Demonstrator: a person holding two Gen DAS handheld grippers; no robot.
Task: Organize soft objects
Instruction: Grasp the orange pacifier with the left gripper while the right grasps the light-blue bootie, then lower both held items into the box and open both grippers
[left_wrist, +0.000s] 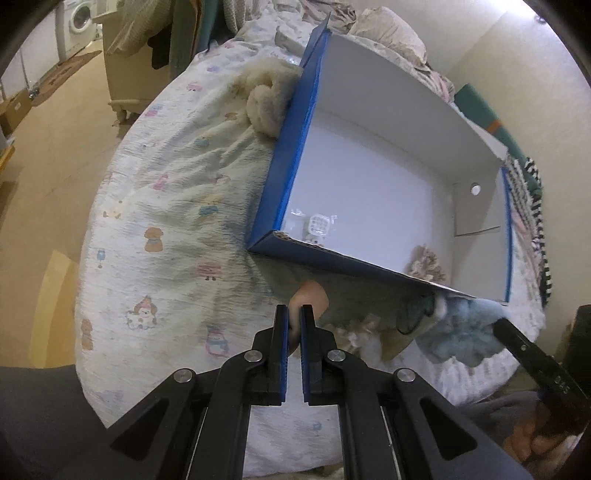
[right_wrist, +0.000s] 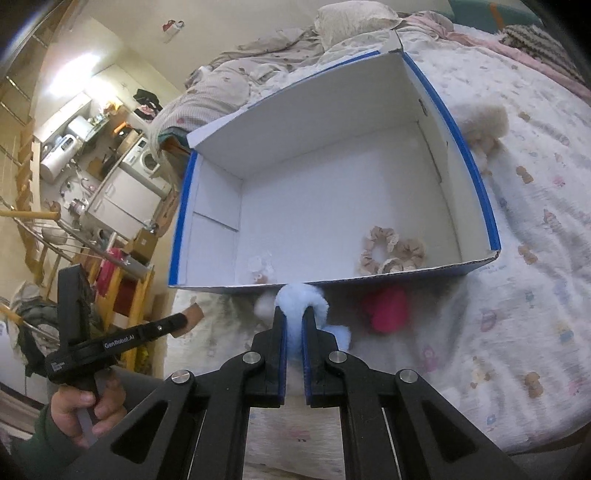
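Two grippers are each pinching something soft just outside the blue cardboard box (right_wrist: 480, 206) on the bed (right_wrist: 517, 314): the right gripper (right_wrist: 294, 317) is squeezing a pale blue fluffy toy (right_wrist: 301, 299) at the box's near wall, the left gripper (left_wrist: 294, 314) is clamping a small peach-coloured piece (left_wrist: 310, 293). The toy is needing to be carried clear over the near wall; its pile is compressing easily, so a firm grip is mattering. A beige ruffled scrunchie (right_wrist: 391, 251) is lying inside, by the near right corner
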